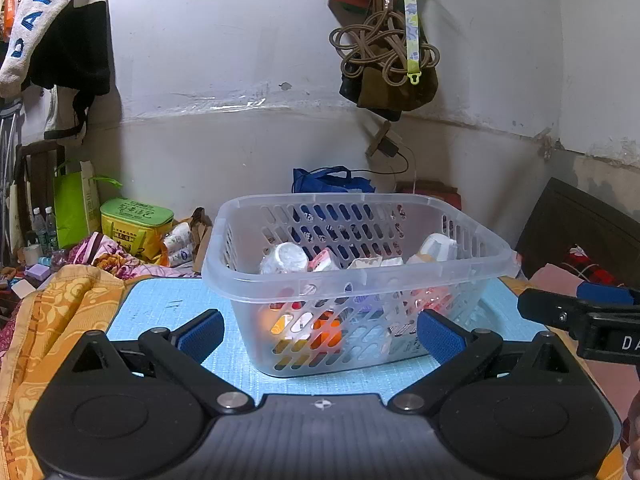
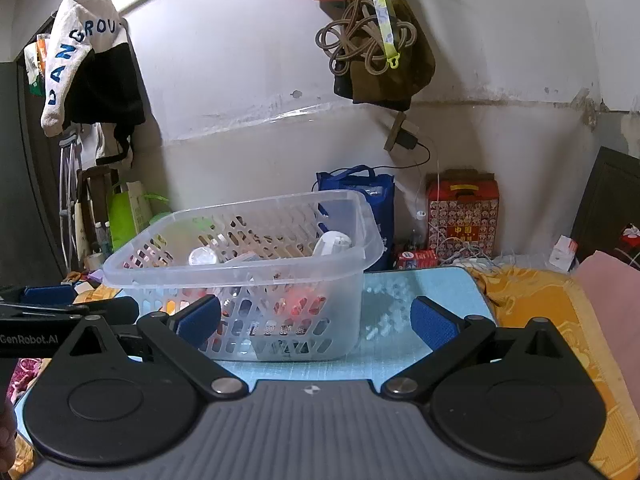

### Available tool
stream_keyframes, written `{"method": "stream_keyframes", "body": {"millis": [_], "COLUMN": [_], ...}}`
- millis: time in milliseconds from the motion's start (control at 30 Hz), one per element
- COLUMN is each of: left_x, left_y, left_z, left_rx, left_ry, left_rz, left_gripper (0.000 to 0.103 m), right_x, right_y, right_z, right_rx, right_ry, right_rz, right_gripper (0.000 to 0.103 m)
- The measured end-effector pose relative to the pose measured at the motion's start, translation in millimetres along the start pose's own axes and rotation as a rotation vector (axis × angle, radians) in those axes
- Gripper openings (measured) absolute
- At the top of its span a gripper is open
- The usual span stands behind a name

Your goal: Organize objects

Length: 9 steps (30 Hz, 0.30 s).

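A clear plastic basket (image 1: 304,216) with slotted walls stands on a light blue mat (image 1: 160,308). It holds several small items, among them white bottles (image 1: 286,258) and red and orange packets. My left gripper (image 1: 320,332) is open and empty, in front of the basket's near wall. In the right wrist view the basket (image 2: 360,216) sits left of centre on the mat (image 2: 432,284). My right gripper (image 2: 314,322) is open and empty, near the basket's right front corner. Each gripper shows at the edge of the other's view.
An orange patterned cloth (image 1: 60,320) lies under and around the mat. A green box (image 1: 136,220) and bottles stand at the back left. A blue bag (image 2: 376,196) and a red box (image 2: 464,212) stand by the wall. Bags hang on the wall above.
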State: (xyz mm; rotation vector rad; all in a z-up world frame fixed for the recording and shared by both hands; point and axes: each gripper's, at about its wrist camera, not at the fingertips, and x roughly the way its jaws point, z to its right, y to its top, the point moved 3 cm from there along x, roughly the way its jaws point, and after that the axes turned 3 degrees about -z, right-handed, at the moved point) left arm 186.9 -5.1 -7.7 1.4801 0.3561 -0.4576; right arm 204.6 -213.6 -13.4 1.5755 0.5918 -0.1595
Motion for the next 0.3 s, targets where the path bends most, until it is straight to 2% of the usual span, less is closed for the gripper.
{"method": "stream_keyframes", "body": {"millis": [167,300], "left_x": [-0.7,-3.1], "left_y": [0.1,-0.2], "left_z": [-0.7,2.5], "left_rx": [-0.018,-0.003], "left_ry": [-0.040,-0.014], "left_rz": [-0.006,0.013], "left_gripper": [0.103,0.103], "right_x": [-0.7,0.0], "right_y": [-0.4,-0.9], "right_z": [-1.0,-1.5], "right_rx": [-0.006,-0.009], "right_ry": [-0.001,-0.004], "right_rz": [0.002,0.002], "right_gripper": [0.103,0.103]}}
